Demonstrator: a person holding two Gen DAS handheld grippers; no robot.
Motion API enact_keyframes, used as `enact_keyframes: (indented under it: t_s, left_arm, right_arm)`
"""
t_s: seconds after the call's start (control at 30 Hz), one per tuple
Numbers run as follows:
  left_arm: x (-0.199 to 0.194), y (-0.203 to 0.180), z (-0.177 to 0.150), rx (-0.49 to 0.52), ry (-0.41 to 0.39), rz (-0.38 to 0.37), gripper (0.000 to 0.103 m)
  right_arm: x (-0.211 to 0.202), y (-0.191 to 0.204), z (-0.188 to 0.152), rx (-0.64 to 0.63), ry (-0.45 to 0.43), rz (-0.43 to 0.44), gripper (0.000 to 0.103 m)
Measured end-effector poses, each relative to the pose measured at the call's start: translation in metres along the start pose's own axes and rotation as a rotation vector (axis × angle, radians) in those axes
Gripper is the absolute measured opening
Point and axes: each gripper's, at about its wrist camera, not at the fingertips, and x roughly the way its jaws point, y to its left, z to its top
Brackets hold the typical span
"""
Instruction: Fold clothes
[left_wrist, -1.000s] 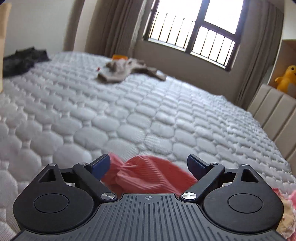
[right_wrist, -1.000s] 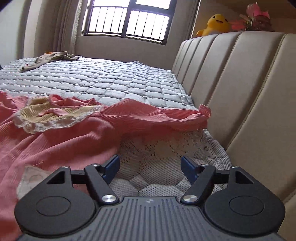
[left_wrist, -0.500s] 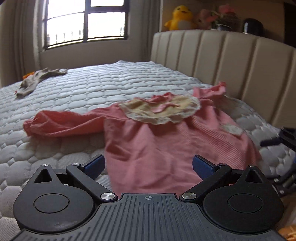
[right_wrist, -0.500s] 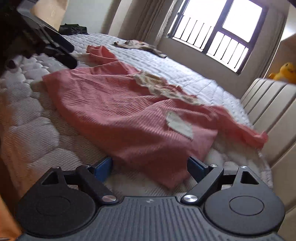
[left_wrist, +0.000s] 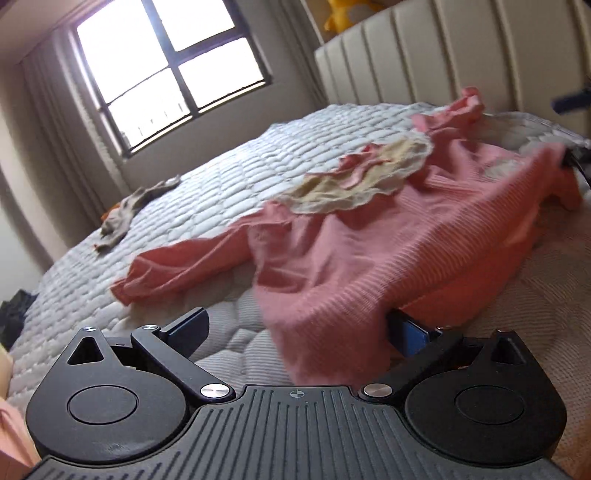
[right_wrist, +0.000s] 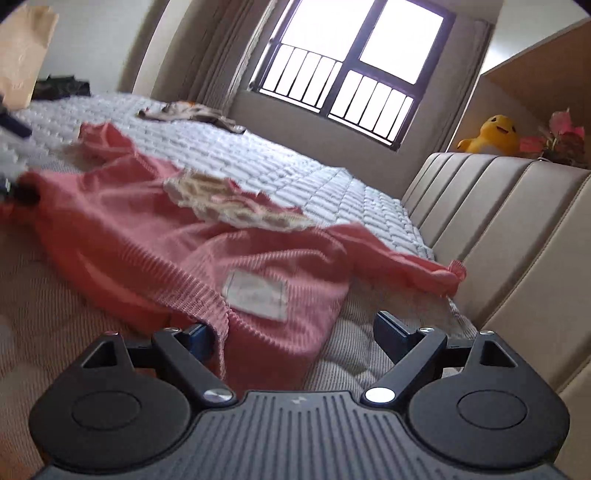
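Quilted mattress (left_wrist: 229, 184) under you, headboard (right_wrist: 498, 229) along one side. Your left gripper (left_wrist: 299, 326) gapes wide at the pink sweater (left_wrist: 369, 258) hem, fabric between its jaws, unpinched. Your right gripper (right_wrist: 291, 328) likewise wide, straddling the opposite hem corner.

Daylight came through the window (left_wrist: 170, 70), which was blown out to plain white in both views, its panes showing no detail. The curtains (left_wrist: 55, 147) and wall beside it sat in soft shade. Light fell evenly over the quilted mattress (left_wrist: 229, 177), with only faint shadows under the folds of the pink garment (left_wrist: 351, 258). Fisheye distortion bent the headboard (right_wrist: 498, 221) and room edges, and dark vignetting cut the corners. The garment's near parts were smeared by motion blur, as was the mattress edge.
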Motion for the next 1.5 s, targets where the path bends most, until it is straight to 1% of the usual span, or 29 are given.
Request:
enact_keyframes:
  t_s: [0.03,0.1,0.17,0.2,0.23,0.27,0.33,0.37,0.4,0.43,0.47,0.57,0.63,0.67,0.77,0.8,0.93,1.0,1.1,1.13,1.17,1.2,1.23,1.27,1.3,1.33,1.4,1.43,1.5]
  left_arm:
    - [0.003,0.009,-0.001,-0.018,0.002,0.018,0.103]
    - [0.013,0.018,-0.004,0.000,0.027,0.067,0.103]
    - [0.016,0.025,-0.007,0.035,0.047,0.101,0.103]
    - [0.013,0.029,-0.008,0.053,0.050,0.109,0.103]
    - [0.006,0.035,-0.004,0.075,0.026,0.132,0.103]
    - [-0.004,0.043,0.003,0.088,-0.016,0.169,0.103]
    - [-0.028,0.061,0.020,0.072,-0.100,0.241,0.103]
    - [-0.036,0.069,0.027,0.045,-0.128,0.257,0.103]
    - [-0.043,0.077,0.033,0.017,-0.155,0.270,0.103]
    - [-0.043,0.080,0.034,-0.005,-0.157,0.274,0.103]
    - [-0.042,0.082,0.034,-0.026,-0.156,0.277,0.103]
    - [-0.022,0.074,0.019,-0.043,-0.084,0.241,0.103]
    - [-0.009,0.067,0.006,-0.040,-0.029,0.208,0.103]
    - [-0.006,0.066,0.002,-0.040,-0.012,0.199,0.103]
    - [-0.004,0.069,-0.006,-0.054,0.004,0.188,0.103]
    - [-0.003,0.070,-0.008,-0.059,0.009,0.184,0.103]
    - [0.002,0.077,-0.009,-0.097,0.017,0.183,0.103]
    - [0.004,0.080,-0.005,-0.124,0.014,0.183,0.103]
    - [0.001,0.083,0.006,-0.163,-0.008,0.170,0.103]
    - [0.000,0.084,0.010,-0.176,-0.017,0.165,0.103]
    - [-0.003,0.086,0.016,-0.183,-0.031,0.162,0.103]
    - [-0.005,0.087,0.023,-0.183,-0.051,0.167,0.103]
    - [-0.008,0.088,0.028,-0.178,-0.066,0.175,0.103]
    - [-0.010,0.088,0.030,-0.174,-0.079,0.184,0.103]
    - [-0.012,0.089,0.033,-0.170,-0.092,0.193,0.103]
    - [-0.012,0.090,0.033,-0.171,-0.094,0.195,0.103]
    - [-0.008,0.091,0.032,-0.178,-0.081,0.193,0.103]
    - [-0.005,0.090,0.031,-0.181,-0.071,0.186,0.103]
    - [0.001,0.088,0.031,-0.184,-0.059,0.178,0.103]
  right_arm:
    - [0.004,0.002,-0.004,-0.022,0.006,-0.031,0.087]
    - [0.009,-0.002,-0.004,-0.026,-0.006,-0.099,0.087]
    - [-0.001,-0.022,0.008,0.032,-0.070,-0.164,0.083]
    - [-0.013,-0.037,0.020,0.070,-0.126,-0.207,0.083]
    - [-0.026,-0.052,0.031,0.107,-0.181,-0.249,0.083]
    - [-0.039,-0.064,0.039,0.137,-0.224,-0.278,0.083]
    - [-0.057,-0.082,0.046,0.169,-0.262,-0.305,0.083]
    - [-0.064,-0.089,0.048,0.185,-0.274,-0.317,0.084]
    - [-0.064,-0.092,0.044,0.196,-0.261,-0.321,0.084]
    - [-0.061,-0.093,0.036,0.208,-0.231,-0.318,0.084]
    - [-0.054,-0.092,0.027,0.222,-0.191,-0.305,0.084]
    - [-0.037,-0.084,0.000,0.256,-0.089,-0.246,0.084]
    - [-0.037,-0.073,-0.013,0.252,-0.070,-0.171,0.084]
    - [-0.040,-0.066,-0.016,0.231,-0.075,-0.120,0.084]
    - [-0.051,-0.039,-0.016,0.111,-0.101,0.032,0.083]
    - [-0.052,-0.030,-0.016,0.066,-0.093,0.065,0.083]
    - [-0.039,0.012,-0.012,-0.104,-0.024,0.142,0.084]
    - [-0.027,0.025,-0.006,-0.121,-0.016,0.160,0.084]
    - [-0.009,0.042,0.011,-0.147,-0.042,0.156,0.084]
    - [-0.006,0.046,0.015,-0.173,-0.066,0.120,0.084]
    - [-0.005,0.045,0.021,-0.203,-0.110,0.046,0.083]
    - [-0.005,0.040,0.027,-0.209,-0.160,-0.058,0.083]
    - [-0.006,0.029,0.032,-0.175,-0.199,-0.169,0.084]
    - [-0.006,0.014,0.038,-0.114,-0.221,-0.271,0.084]
    - [-0.008,-0.002,0.042,-0.051,-0.224,-0.331,0.084]
    - [-0.012,-0.014,0.044,-0.004,-0.215,-0.334,0.084]
    - [-0.024,-0.022,0.044,0.030,-0.199,-0.206,0.085]
    - [-0.029,-0.011,0.043,0.003,-0.189,-0.108,0.088]
    - [-0.036,0.011,0.040,-0.053,-0.165,0.081,0.089]
